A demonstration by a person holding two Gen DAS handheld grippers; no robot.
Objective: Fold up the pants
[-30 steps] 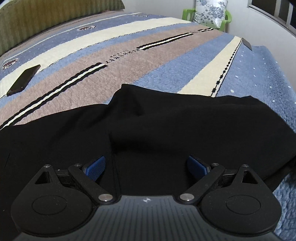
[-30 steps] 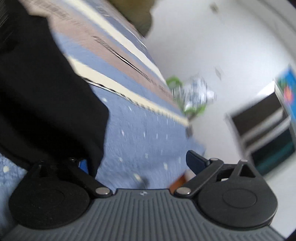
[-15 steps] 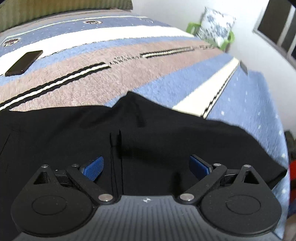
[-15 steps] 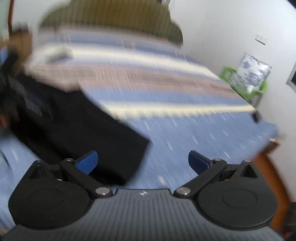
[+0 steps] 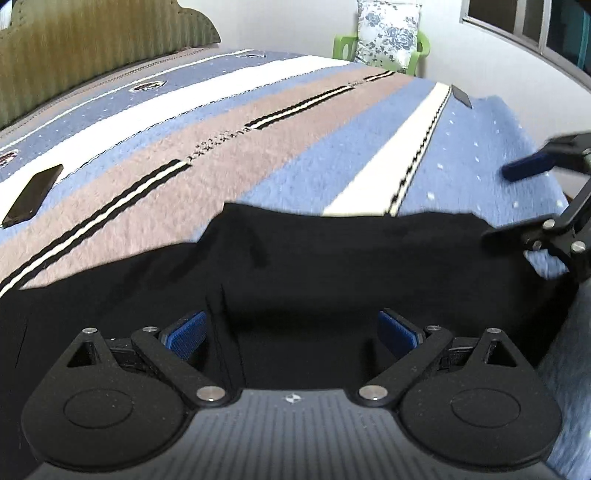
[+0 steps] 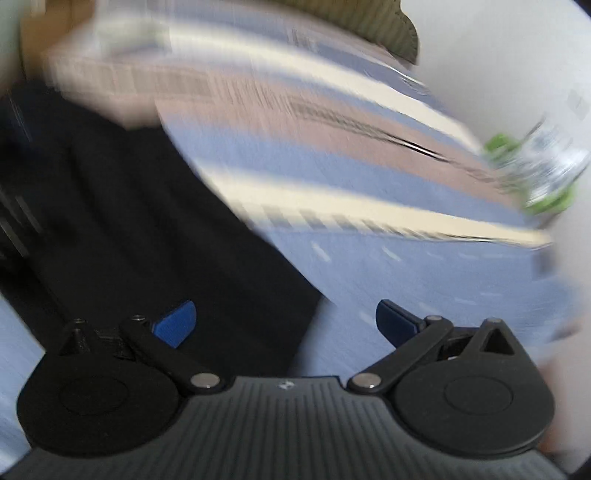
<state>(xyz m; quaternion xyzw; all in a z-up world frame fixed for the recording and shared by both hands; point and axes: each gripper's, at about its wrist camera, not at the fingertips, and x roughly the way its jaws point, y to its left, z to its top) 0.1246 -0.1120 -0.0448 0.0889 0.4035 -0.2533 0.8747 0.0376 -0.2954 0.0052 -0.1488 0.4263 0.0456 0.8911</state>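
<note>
**Inspector:** Left wrist view. Your left gripper (image 5: 291, 334) is hanging over the black pants (image 5: 332, 266) with its fingers spread wide and nothing between the blue pads (image 5: 186, 332).

**Operator:** And the pants?

**Inspector:** They are lying across the near part of the striped blanket (image 5: 229, 147), with a raised fold running across the middle. Your right gripper (image 5: 517, 201) is showing at the right edge, over the far right corner of the pants; its fingers are standing apart, one blue pad above the blanket, one dark finger at the cloth's edge. I cannot tell whether it is touching. A phone (image 5: 33, 195) is lying on the blanket, far left, well apart from the pants. A green chair (image 5: 343, 44) with a floral cushion (image 5: 388, 31) is standing beyond the bed.

**Operator:** Right wrist view?

**Inspector:** It is blurring badly. Your right gripper (image 6: 286, 323) is wide open, gripping nothing. The left pad (image 6: 175, 323) is sitting over the pants (image 6: 129, 221), the right pad over the blanket (image 6: 406, 266). The pants are filling the left side.
</note>
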